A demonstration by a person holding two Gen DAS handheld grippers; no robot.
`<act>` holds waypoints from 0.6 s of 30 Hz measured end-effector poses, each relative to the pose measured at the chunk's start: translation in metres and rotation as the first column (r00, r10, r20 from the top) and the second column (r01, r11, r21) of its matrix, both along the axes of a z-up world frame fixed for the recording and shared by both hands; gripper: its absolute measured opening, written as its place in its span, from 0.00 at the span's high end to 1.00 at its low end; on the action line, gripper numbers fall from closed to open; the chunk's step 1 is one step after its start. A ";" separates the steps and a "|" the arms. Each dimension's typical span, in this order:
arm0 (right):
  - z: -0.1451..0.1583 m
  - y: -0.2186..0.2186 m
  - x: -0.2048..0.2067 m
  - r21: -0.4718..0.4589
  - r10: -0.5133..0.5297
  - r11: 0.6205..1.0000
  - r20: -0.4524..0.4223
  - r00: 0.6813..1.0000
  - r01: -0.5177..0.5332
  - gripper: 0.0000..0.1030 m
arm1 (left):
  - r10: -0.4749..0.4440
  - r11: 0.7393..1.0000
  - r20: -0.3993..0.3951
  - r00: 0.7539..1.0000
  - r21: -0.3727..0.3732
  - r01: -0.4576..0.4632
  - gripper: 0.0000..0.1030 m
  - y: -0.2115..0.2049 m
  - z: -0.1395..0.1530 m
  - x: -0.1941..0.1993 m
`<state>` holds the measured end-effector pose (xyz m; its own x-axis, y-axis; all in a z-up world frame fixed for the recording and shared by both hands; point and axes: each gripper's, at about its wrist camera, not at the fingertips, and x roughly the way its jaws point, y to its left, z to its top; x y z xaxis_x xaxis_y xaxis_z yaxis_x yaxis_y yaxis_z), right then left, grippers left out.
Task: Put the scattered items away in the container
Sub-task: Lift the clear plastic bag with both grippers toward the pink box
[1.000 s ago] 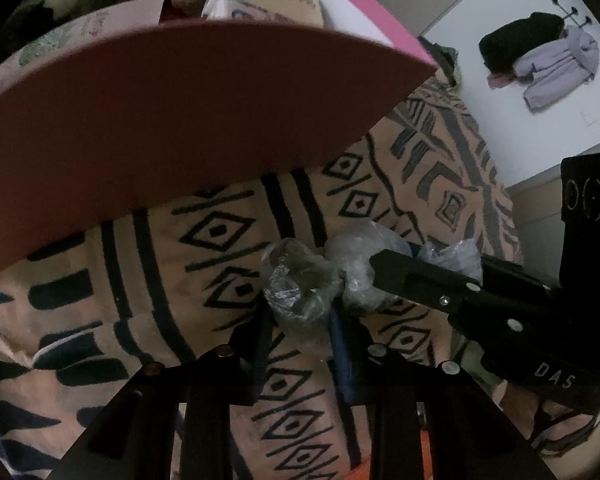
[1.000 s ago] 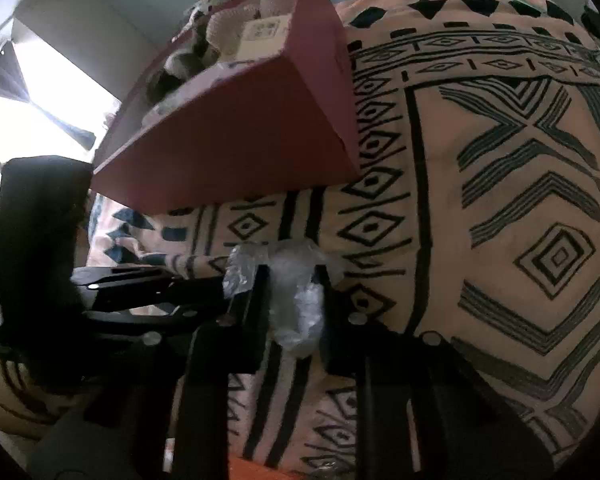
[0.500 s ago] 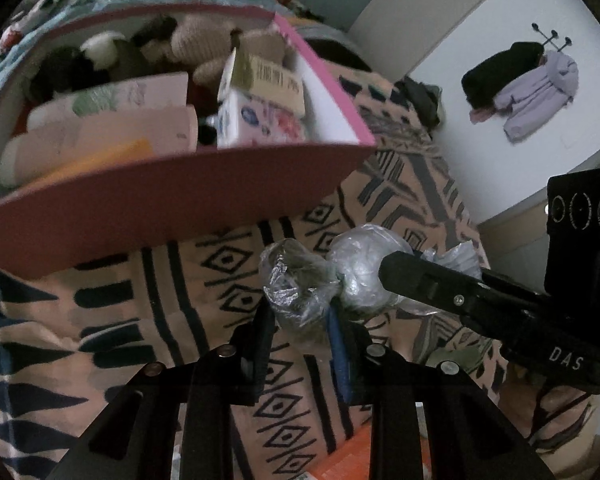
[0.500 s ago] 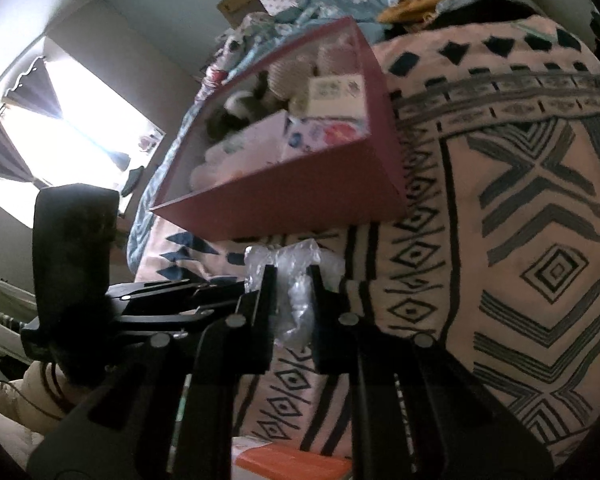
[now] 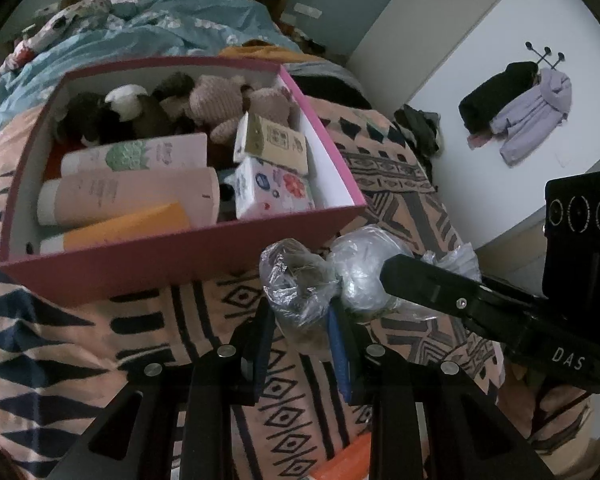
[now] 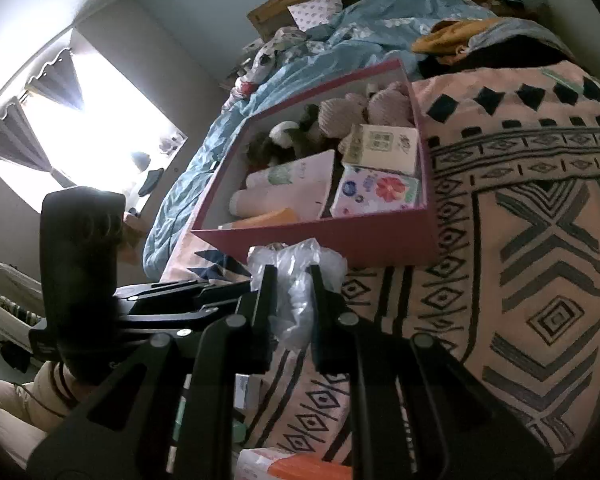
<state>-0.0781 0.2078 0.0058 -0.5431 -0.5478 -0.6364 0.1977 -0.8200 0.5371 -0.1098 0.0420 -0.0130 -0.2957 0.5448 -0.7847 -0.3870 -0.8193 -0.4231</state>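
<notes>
Both tools grip one crumpled clear plastic bag, held in the air just in front of the near wall of the open pink cardboard box and above the peach bedspread with black geometric patterns. The left tool has its jaws drawn narrow on one bunched end of the bag; the right tool pinches the other end, which bulges out above and below its fingers. In the left wrist view the right tool's black finger crosses in front of the bag's rounded middle. The box sits on the bedspread and holds several plush toys at the far end, pale pink tubes lying on their sides, an orange tube, a floral-printed white carton and a beige carton. A rumpled blue duvet lies beyond the box.
</notes>
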 end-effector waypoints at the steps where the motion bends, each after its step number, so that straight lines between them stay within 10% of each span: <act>1: 0.001 -0.001 -0.001 0.001 0.003 1.000 -0.004 1.000 -0.003 0.85 | 0.003 1.000 -0.004 1.000 0.000 -0.003 0.75 -0.001 0.002 0.000; 18: 0.005 -0.012 -0.014 0.013 0.045 0.999 -0.018 0.999 -0.044 0.91 | -0.006 1.000 -0.027 1.000 0.006 0.006 0.76 -0.001 0.007 -0.007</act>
<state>-0.0921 0.1958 0.0110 -0.5298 -0.5640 -0.6335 0.2438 -0.8166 0.5231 -0.1164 0.0409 -0.0057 -0.3136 0.5513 -0.7731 -0.4036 -0.8144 -0.4170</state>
